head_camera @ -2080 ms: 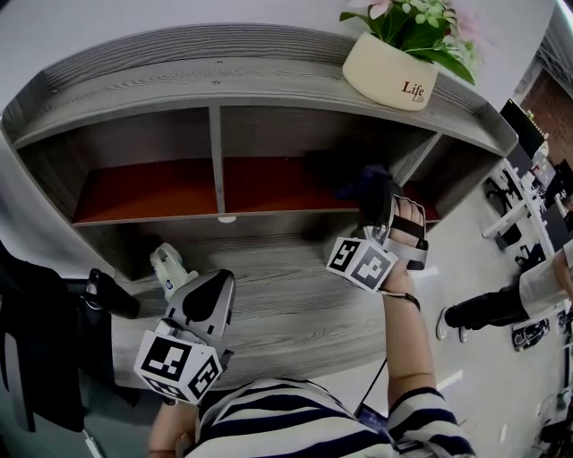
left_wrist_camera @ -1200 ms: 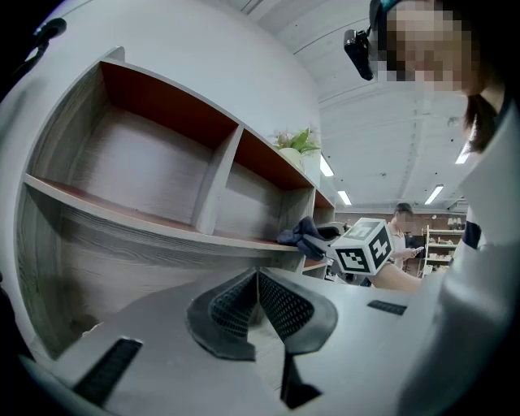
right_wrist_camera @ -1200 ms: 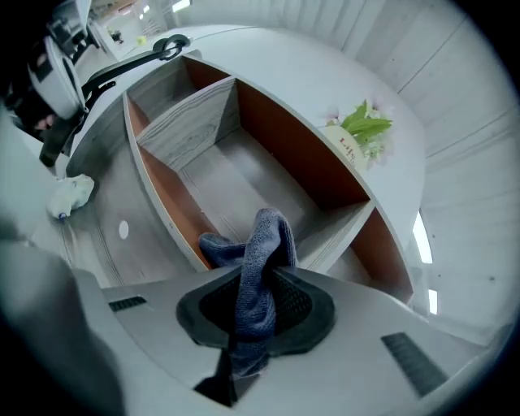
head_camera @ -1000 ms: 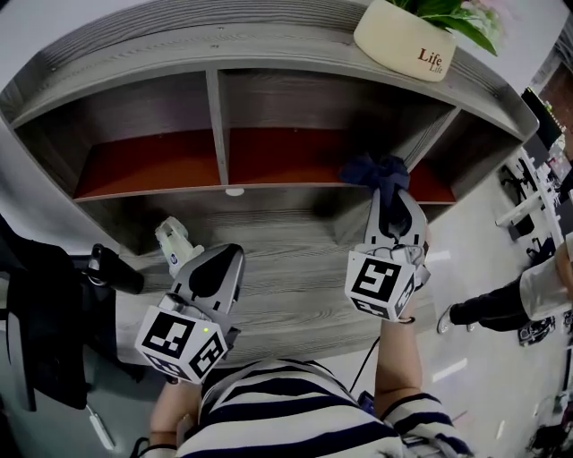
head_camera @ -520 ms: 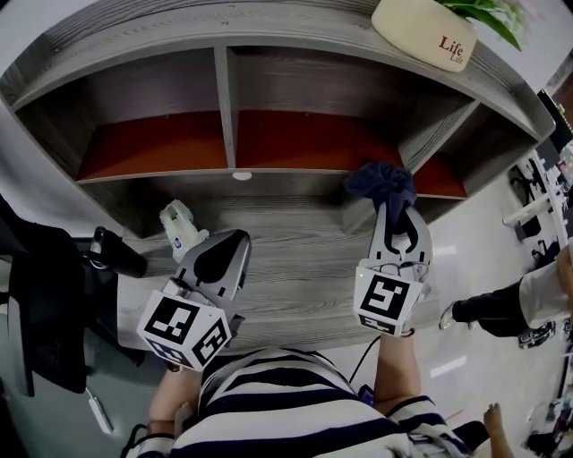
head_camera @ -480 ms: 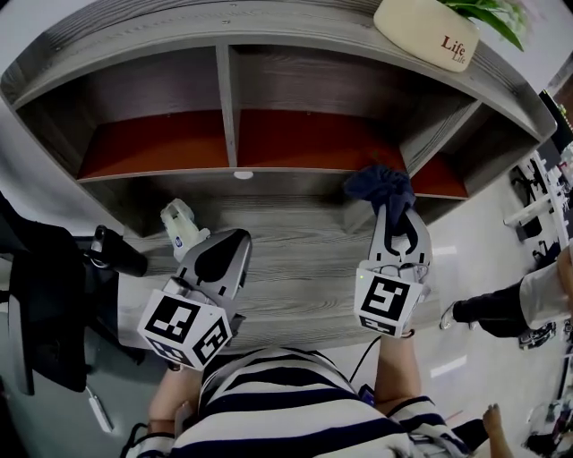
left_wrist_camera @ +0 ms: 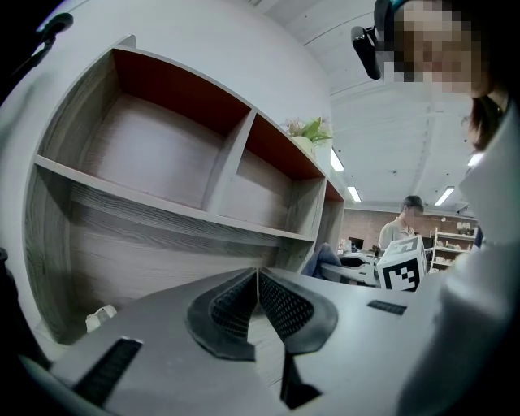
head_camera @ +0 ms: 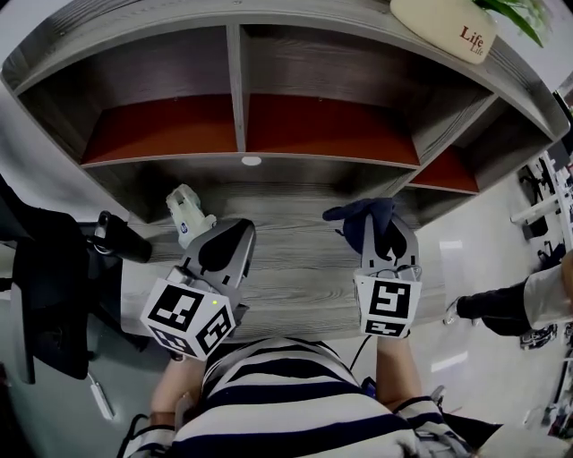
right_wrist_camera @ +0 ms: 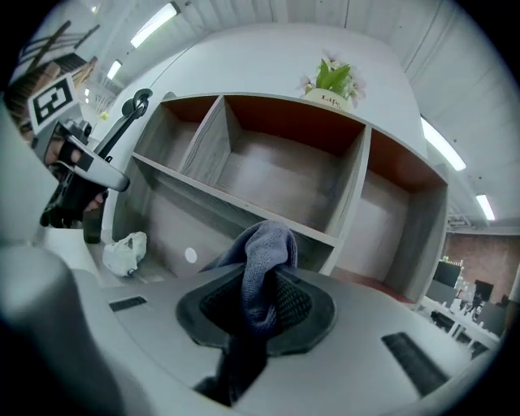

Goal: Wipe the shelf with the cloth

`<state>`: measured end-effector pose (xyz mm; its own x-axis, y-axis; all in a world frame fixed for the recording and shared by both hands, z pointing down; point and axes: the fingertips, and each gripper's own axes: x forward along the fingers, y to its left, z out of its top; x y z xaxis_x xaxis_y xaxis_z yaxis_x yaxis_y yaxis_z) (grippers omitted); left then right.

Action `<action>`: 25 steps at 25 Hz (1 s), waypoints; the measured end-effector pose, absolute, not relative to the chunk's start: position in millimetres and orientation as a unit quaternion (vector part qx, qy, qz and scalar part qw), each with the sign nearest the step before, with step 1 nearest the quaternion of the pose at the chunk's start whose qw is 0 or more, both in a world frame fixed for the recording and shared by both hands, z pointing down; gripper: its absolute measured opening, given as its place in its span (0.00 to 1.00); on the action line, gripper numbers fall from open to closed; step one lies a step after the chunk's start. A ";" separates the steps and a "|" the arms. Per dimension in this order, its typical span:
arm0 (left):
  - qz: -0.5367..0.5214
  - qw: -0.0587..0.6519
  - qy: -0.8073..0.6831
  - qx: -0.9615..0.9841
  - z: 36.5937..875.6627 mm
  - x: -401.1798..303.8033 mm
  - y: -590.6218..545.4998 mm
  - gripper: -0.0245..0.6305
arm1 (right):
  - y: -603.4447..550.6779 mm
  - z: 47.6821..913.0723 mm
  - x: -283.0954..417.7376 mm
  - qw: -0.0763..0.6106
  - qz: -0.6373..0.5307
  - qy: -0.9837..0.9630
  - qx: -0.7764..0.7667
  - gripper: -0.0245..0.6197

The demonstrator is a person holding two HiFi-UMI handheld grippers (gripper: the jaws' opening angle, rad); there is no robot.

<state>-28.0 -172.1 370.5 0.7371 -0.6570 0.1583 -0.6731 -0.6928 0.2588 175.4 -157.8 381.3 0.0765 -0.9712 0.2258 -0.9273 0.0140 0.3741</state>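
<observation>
The grey wood shelf unit (head_camera: pixel 295 268) has red back panels and an upright divider (head_camera: pixel 236 85). In the head view my right gripper (head_camera: pixel 380 231) hangs over the right part of the lower board, shut on a dark blue cloth (head_camera: pixel 354 215) that bunches out past its tips. The right gripper view shows the cloth (right_wrist_camera: pixel 265 252) pinched between the pads and draped down. My left gripper (head_camera: pixel 226 241) hovers over the left part of the same board. Its jaws (left_wrist_camera: pixel 258 280) are shut with nothing between them.
A small white object (head_camera: pixel 188 215) lies on the lower board just ahead of the left gripper. A black arm-like object (head_camera: pixel 121 237) juts in at the left. A cream plant pot (head_camera: pixel 445 27) stands on the top board. A person's leg (head_camera: pixel 501 304) shows on the floor at right.
My right gripper has drawn back with the cloth from the middle board's right edge, toward me and slightly left. The left gripper has hardly moved.
</observation>
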 end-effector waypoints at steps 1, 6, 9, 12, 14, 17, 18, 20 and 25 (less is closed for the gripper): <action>0.027 0.153 -0.363 0.919 371.9 -28.8 -171.9 0.07 | -156.4 384.7 173.6 0.214 -0.040 -0.683 0.698 0.14; 0.037 0.154 -0.371 0.915 380.1 -32.4 -172.2 0.07 | -150.9 401.3 165.3 0.191 0.002 -0.706 0.682 0.14; 0.042 0.157 -0.373 0.914 384.5 -34.0 -172.4 0.07 | -149.5 407.1 158.2 0.171 0.033 -0.720 0.672 0.14; 0.045 0.163 -0.375 0.911 389.2 -35.0 -172.3 0.07 | -147.5 412.8 153.3 0.141 0.074 -0.732 0.662 0.14; 0.047 0.165 -0.377 0.910 392.5 -35.8 -172.3 0.07 | -146.5 416.7 151.0 0.121 0.103 -0.738 0.655 0.14; 0.051 0.167 -0.381 0.908 396.4 -37.5 -173.3 0.07 | -145.3 421.3 149.3 0.094 0.142 -0.744 0.647 0.14; 0.051 0.168 -0.382 0.907 397.3 -38.0 -173.6 0.07 | -144.9 422.4 149.1 0.088 0.151 -0.744 0.645 0.14; 0.052 0.169 -0.383 0.907 398.5 -38.9 -174.1 0.07 | -144.2 424.2 148.6 0.080 0.163 -0.745 0.642 0.14; 0.054 0.170 -0.383 0.907 400.5 -39.7 -174.1 0.07 | -143.8 423.8 145.7 0.076 0.164 -0.746 0.641 0.14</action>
